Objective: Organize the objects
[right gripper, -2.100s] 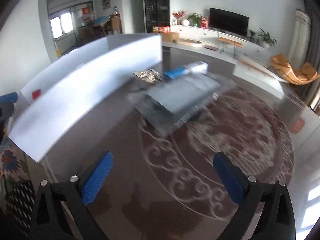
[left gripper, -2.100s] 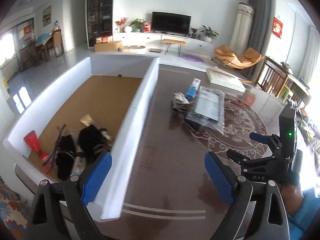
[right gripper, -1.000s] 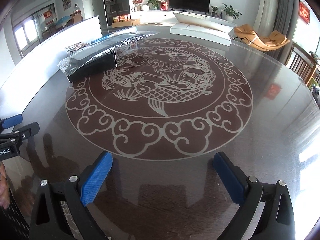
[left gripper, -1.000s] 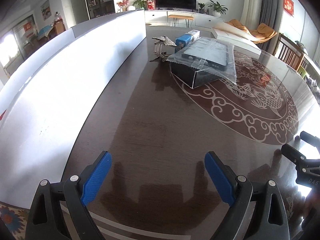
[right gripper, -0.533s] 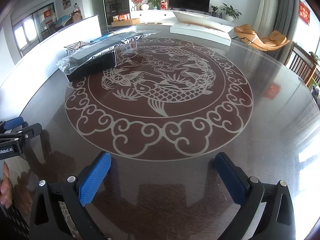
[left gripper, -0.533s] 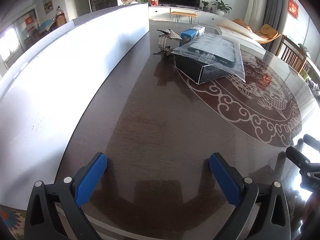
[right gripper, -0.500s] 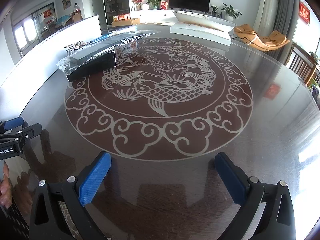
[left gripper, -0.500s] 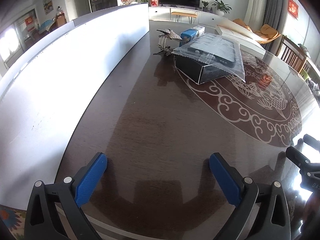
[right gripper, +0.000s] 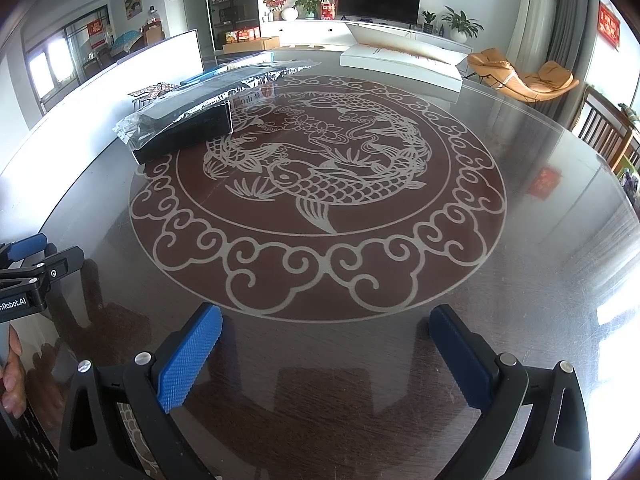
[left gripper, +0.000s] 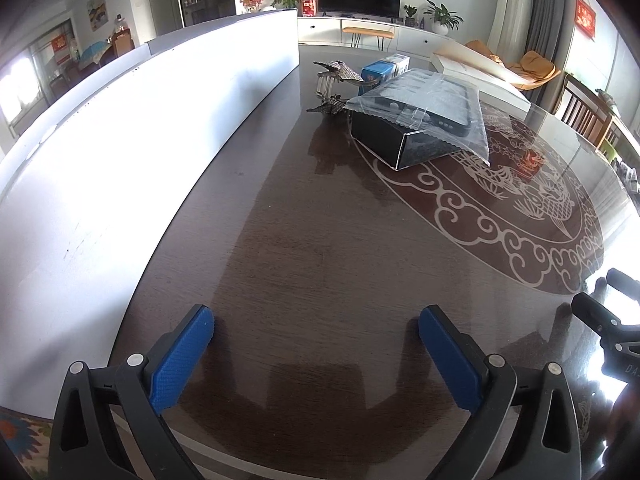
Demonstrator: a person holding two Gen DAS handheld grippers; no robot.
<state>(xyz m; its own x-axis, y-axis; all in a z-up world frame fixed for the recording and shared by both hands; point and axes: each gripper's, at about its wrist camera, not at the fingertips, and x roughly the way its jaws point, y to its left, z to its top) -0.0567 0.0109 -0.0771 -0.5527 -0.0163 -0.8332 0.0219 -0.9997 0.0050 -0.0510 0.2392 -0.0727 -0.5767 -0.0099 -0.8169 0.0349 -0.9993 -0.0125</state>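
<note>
A black box (left gripper: pixel 404 141) lies on the dark table (left gripper: pixel 320 240) with a clear plastic bag (left gripper: pixel 436 108) holding a dark flat item on top; both show in the right wrist view (right gripper: pixel 188 128). Behind them are a blue carton (left gripper: pixel 380 70) and a patterned clip-like object (left gripper: pixel 334 80). My left gripper (left gripper: pixel 316 336) is open and empty, low over the table's near edge. My right gripper (right gripper: pixel 326 334) is open and empty, low over the table beside the fish pattern.
A tall white box wall (left gripper: pixel 140 128) runs along the table's left side. A flat white box (right gripper: pixel 400 64) lies at the far edge. The right gripper's fingers show at the left view's right edge (left gripper: pixel 600 312). Wooden chairs (right gripper: pixel 608 128) stand at the right.
Both grippers dropped low and pulled back to the table's near edge about a second ago. Since half a second ago, hardly anything has moved.
</note>
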